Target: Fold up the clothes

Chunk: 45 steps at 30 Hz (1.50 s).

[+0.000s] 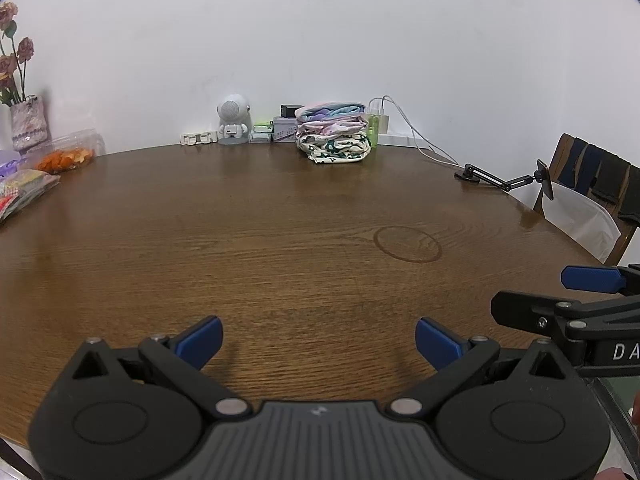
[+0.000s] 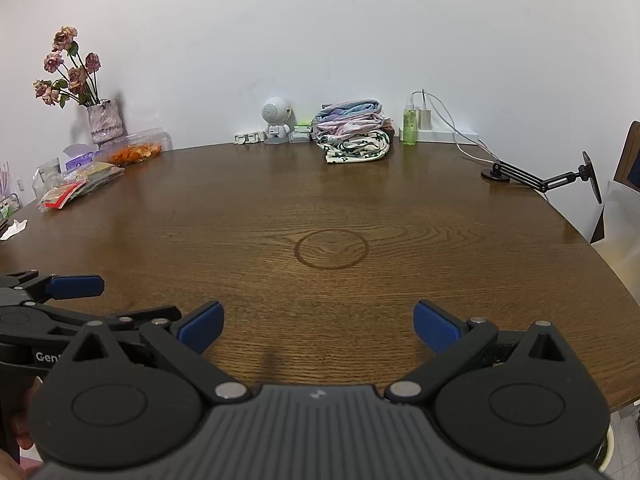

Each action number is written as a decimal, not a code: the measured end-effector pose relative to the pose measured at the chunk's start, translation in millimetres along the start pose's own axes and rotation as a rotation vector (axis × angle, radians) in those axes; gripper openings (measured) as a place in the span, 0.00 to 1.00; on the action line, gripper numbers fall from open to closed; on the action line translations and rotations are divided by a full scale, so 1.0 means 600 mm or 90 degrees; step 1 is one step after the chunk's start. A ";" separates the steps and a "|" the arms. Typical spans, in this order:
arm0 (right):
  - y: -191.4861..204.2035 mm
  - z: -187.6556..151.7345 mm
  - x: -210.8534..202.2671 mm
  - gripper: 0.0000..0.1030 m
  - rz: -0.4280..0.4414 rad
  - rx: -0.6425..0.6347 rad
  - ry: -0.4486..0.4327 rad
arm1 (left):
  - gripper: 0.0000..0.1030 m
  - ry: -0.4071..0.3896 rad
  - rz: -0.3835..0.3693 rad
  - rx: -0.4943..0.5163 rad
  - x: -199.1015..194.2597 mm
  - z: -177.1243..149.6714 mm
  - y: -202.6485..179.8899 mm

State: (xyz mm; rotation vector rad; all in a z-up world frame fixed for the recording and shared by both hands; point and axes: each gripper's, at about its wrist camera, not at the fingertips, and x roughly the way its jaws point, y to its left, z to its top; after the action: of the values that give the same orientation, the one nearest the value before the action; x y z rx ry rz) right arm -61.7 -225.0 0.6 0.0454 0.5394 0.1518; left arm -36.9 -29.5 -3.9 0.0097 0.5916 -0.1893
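- Folded clothes (image 1: 333, 133) sit in a small stack at the far edge of the wooden table (image 1: 280, 240), against the white wall; the bottom piece is cream with a dark green print, with pink and pale blue pieces above it.
- Left gripper (image 1: 319, 338) hovers over the near edge of the table, well apart from the stack, its blue-padded fingers (image 1: 202, 340) spread wide with nothing between them.
- Right gripper (image 2: 319, 326) is just beside it at the same near edge, jaws likewise spread wide and holding nothing.
- Just left of the stack stand a small white astronaut figure (image 1: 233, 120) and some small boxes (image 1: 276, 130); just right of it, a green bottle (image 2: 409, 124) and a white charger with cable (image 2: 425, 118).
- A dark ring mark (image 2: 331, 249) shows on the tabletop between the grippers and the stack.
- A black jointed phone holder (image 2: 544, 178) stands at the table's right side.
- At the far left are a vase of dried roses (image 2: 105, 120), a clear box of orange snacks (image 2: 136, 152) and some snack packets (image 2: 76, 188).
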 end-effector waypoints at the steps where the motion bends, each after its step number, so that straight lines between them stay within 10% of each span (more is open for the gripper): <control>1: -0.001 0.000 0.000 1.00 0.000 0.000 0.000 | 1.00 0.000 0.000 0.000 0.000 0.000 0.001; 45: 0.001 -0.002 0.006 1.00 0.002 0.002 0.008 | 1.00 0.009 0.001 -0.007 0.010 0.003 0.005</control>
State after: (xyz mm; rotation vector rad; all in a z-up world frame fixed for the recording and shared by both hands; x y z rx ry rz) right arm -59.1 -223.5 -2.2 0.0476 0.5517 0.1543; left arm -30.6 -27.9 -6.1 0.0004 0.6074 -0.1849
